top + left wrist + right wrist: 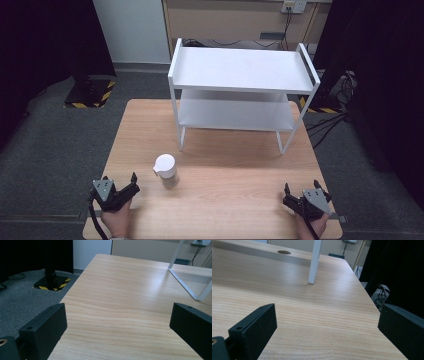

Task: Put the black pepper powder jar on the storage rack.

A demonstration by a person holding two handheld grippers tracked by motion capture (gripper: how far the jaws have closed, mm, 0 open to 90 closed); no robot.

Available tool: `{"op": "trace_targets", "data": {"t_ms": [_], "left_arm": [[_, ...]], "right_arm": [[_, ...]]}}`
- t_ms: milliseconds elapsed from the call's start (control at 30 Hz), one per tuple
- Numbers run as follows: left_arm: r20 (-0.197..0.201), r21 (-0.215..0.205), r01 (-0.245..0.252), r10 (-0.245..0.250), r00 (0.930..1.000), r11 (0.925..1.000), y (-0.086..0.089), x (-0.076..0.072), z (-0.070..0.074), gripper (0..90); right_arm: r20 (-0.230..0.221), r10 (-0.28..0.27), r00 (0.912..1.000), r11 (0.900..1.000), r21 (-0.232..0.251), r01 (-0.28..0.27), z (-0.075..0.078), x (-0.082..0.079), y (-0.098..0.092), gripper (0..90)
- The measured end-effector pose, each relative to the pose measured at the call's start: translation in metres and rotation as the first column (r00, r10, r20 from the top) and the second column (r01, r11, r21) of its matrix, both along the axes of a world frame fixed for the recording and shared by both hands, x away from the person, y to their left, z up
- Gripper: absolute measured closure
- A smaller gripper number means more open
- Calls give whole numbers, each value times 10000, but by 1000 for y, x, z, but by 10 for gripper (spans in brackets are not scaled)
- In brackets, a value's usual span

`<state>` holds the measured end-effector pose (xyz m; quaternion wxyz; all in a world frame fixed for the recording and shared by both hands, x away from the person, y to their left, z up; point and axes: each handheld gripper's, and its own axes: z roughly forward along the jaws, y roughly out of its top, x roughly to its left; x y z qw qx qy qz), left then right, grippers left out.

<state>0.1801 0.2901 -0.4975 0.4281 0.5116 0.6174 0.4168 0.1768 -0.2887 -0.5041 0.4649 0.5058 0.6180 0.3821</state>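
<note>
The wooden desk (pixel 225 175) is laid out with its far half taken up by a white two-tier shelf rack (pixel 242 90), which is stood ahead of both tools and well apart from them, its open front turned toward the person so that either tier could be reached from the near side. The near half of the desk is left bare, apparently as working room. The left tool (pixel 121 192) is held low at the near-left corner and the right tool (pixel 294 199) at the near-right corner, each rested in a hand at what looks like a waiting pose, well apart from one another. Both are spread wide with nothing between the jaws: in the left gripper view the left tool (pixel 117 322) frames bare wood, and in the right gripper view the right tool (pixel 327 325) does the same, with a white rack leg (pixel 314 262) seen ahead of it. The small jar with a white lid (pixel 166 171) is stood upright just ahead and to the right of the left tool, near it but not touched, and far across from the right tool. By that placement the jar is judged to be meant for the left tool, with the rack as its likely destination.
</note>
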Motion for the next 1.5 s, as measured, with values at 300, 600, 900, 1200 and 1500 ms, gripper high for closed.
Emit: {"op": "trace_targets", "data": {"t_ms": [300, 600, 900, 1200, 1500], "left_arm": [[-6, 52, 60, -60, 10000, 10000, 0, 0, 0, 14], [174, -90, -38, 40, 9998, 10000, 2, -5, 0, 39], [606, 363, 139, -161, 9980, 9992, -15, -34, 4, 46], [1200, 125, 516, -528, 9914, 9986, -30, -59, 11, 45], [1310, 238, 1605, -1622, 9780, 9868, -53, -64, 7, 43]], "right_arm": [[52, -23, 10000, 10000, 12, 23, -1, 0, 0, 20], [103, -24, 9999, 10000, 18, 24, -1, -1, 0, 20], [144, 16, 9999, 10000, 23, -16, -2, -1, -1, 20], [176, 106, 9998, 9999, 35, -106, -2, -2, -2, 20], [236, 92, 9997, 9999, 100, -94, -3, -3, -3, 20]]}}
